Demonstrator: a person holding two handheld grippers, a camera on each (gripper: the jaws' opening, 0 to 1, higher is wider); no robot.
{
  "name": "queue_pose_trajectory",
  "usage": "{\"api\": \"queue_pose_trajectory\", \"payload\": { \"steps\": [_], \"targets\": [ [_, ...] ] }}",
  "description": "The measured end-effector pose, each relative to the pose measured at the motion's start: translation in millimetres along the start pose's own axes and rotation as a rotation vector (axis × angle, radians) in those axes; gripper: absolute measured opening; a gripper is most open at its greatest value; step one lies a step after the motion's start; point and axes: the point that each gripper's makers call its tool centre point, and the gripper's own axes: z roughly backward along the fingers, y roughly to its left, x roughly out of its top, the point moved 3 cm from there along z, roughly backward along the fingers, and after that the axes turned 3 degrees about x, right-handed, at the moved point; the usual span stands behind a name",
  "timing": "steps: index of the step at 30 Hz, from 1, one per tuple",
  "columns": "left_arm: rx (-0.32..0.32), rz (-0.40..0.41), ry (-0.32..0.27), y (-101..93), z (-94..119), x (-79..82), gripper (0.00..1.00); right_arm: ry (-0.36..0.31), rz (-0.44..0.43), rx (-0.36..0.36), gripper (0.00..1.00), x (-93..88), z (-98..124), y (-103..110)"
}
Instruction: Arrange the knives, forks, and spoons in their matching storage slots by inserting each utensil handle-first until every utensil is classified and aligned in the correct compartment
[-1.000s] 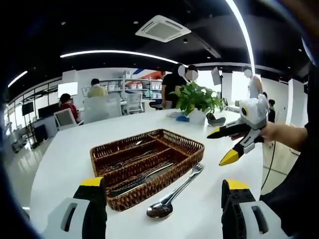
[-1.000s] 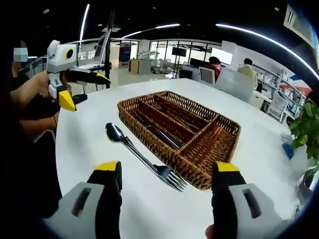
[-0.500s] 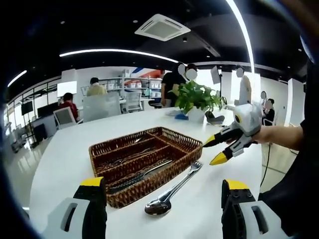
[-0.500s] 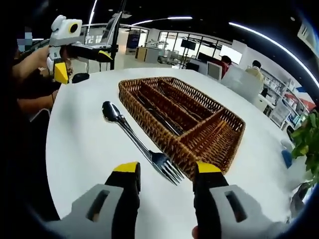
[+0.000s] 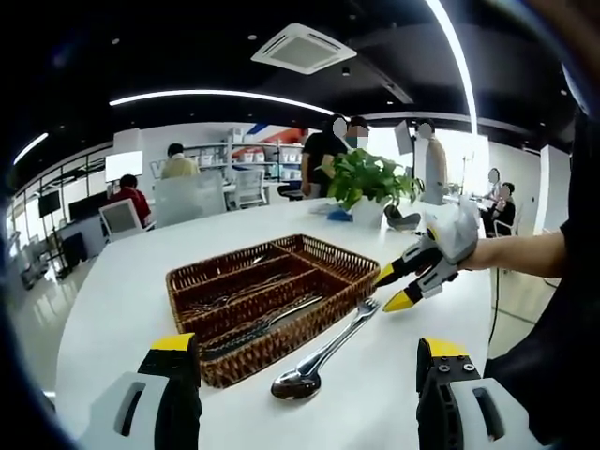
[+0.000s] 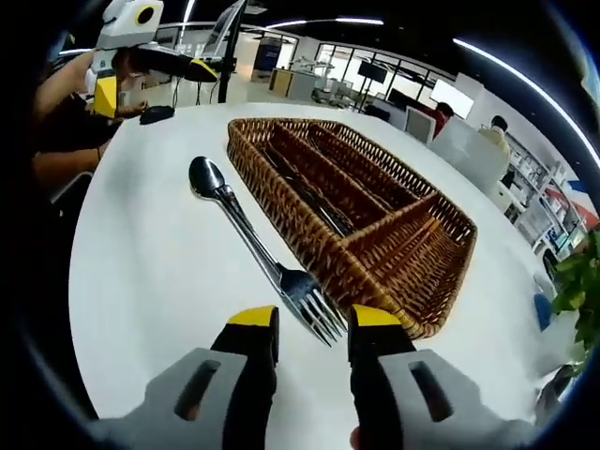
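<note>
The fork (image 6: 305,298) lies on the white table (image 6: 159,281) with its tines just ahead of our right claw (image 6: 314,323), between the two yellow-tipped jaws, which stand narrowly parted and are not closed on it. We cannot tell if either jaw touches the tines. Its handle runs away from us, in line with a spoon (image 6: 214,187) whose bowl lies at the far end; the two handles overlap and we cannot say which lies on top. Both are shiny metal and lie just beside the near long edge of the brown wicker tray (image 6: 398,272), parallel to it.

In the left gripper view our left claw (image 5: 305,361) hangs wide open above the table (image 5: 122,319) with nothing between its jaws. Just past it lies the spoon (image 5: 298,381), bowl toward us, then the fork (image 5: 367,307), then the right claw (image 5: 392,287) low over the fork's tines. The tray (image 5: 202,277) sits to the side of them, its long compartments holding more metal cutlery and one short compartment across the end.

Bare table lies open on our side of the cutlery and around the tray. Beyond the table's far edge stand a potted plant (image 5: 367,183) and several people (image 5: 178,164) in an office.
</note>
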Motion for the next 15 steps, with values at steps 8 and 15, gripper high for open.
{"api": "queue_pose_trajectory", "payload": {
  "steps": [8,15],
  "targets": [
    [-0.003,0.004,-0.001,-1.7,0.7,0.2,1.00,0.020,-0.039,0.026,0.25,-7.9,-9.7,-1.7],
    [-0.003,0.009,0.003,-2.6,0.4,-2.3,1.00,0.004,-0.116,0.026,0.22,-10.1,-14.7,-5.9]
  ]
}}
